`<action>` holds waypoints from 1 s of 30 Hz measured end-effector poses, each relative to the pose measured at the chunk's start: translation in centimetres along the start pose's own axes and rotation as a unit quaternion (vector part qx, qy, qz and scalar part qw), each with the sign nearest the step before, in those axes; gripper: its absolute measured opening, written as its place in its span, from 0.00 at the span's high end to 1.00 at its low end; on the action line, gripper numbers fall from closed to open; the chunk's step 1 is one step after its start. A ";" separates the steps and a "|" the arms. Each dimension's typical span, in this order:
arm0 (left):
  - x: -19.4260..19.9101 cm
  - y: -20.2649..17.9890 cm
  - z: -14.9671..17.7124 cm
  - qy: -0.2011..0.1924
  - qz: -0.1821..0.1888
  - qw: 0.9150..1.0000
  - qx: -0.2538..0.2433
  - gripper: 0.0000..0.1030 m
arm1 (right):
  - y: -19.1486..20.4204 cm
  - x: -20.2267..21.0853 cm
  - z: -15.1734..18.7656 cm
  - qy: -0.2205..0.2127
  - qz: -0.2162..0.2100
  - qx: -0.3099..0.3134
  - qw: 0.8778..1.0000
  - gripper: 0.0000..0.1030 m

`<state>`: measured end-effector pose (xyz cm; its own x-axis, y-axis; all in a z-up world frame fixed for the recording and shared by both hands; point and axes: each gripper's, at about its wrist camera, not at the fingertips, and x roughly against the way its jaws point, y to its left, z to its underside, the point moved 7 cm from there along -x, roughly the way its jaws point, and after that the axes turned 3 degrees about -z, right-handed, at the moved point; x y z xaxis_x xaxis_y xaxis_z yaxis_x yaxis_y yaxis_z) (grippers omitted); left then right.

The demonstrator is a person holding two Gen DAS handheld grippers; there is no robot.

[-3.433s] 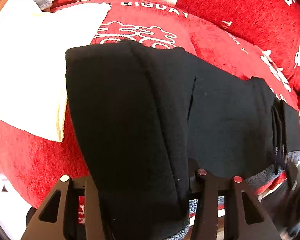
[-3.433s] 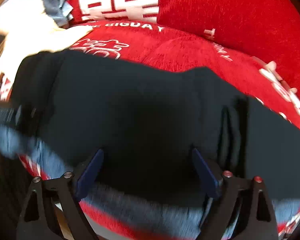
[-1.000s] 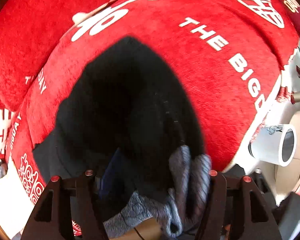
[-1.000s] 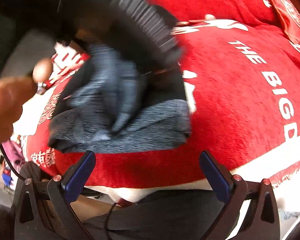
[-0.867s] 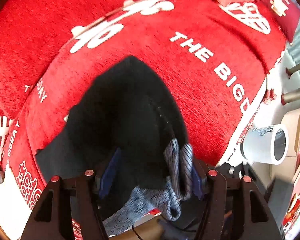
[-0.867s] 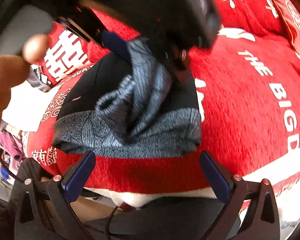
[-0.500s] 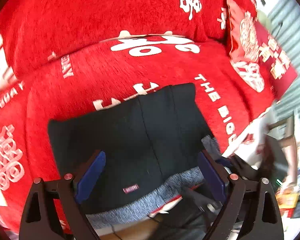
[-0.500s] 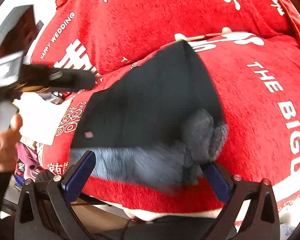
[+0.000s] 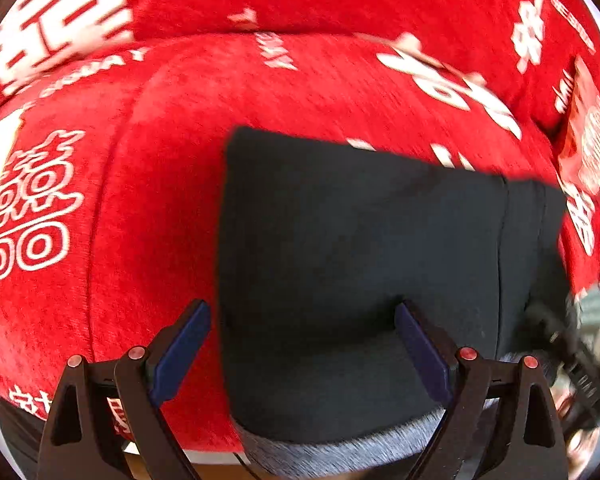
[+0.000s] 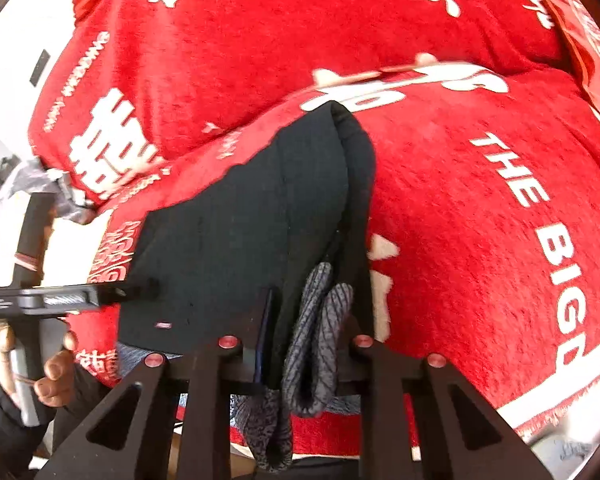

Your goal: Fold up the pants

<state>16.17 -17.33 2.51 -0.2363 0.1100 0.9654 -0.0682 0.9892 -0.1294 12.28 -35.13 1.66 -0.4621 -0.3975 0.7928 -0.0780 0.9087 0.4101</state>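
The black pants (image 9: 360, 264) with a grey inner lining lie folded into a compact rectangle on the red sofa seat (image 9: 160, 184). My left gripper (image 9: 302, 316) is open, its blue pads straddling the left near part of the pants, holding nothing. In the right wrist view the pants (image 10: 236, 240) run away from me, and my right gripper (image 10: 308, 304) is shut on their right near edge, where the grey lining (image 10: 320, 320) bunches between the fingers. The left gripper (image 10: 60, 298) and the hand holding it show at the left.
The red sofa cover with white lettering (image 10: 540, 240) fills both views, its backrest (image 10: 260, 40) behind the pants. A white cloth (image 10: 76, 248) lies on the seat at the left. The sofa's front edge with a white fringe (image 10: 548, 416) runs below the pants.
My right gripper has closed on the right near edge of the pants. My left gripper has swung leftward and lower, open over the left part of the folded pants.
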 end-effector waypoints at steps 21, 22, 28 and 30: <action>-3.9 2.6 -6.2 0.018 -0.025 0.998 0.052 0.00 | 4.7 -7.1 -8.3 0.020 0.110 0.122 0.986 0.15; -4.3 2.6 -6.4 0.019 -0.032 0.998 0.048 0.00 | 4.2 -7.7 -8.5 0.025 0.112 0.113 0.987 0.15; -3.9 1.8 -6.9 0.014 -0.041 0.999 0.027 0.00 | 3.3 -8.8 -8.5 0.028 0.129 0.130 0.983 0.04; -2.2 2.3 -7.2 -0.013 -0.037 0.998 0.047 0.00 | 3.6 -7.8 -8.9 0.029 0.129 0.121 0.984 0.03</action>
<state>23.56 -14.64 1.77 -0.2517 0.0331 0.9672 -0.1767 0.9810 -0.0796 23.43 -29.88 0.97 -0.4434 -0.1490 0.8838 -0.1747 0.9815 0.0778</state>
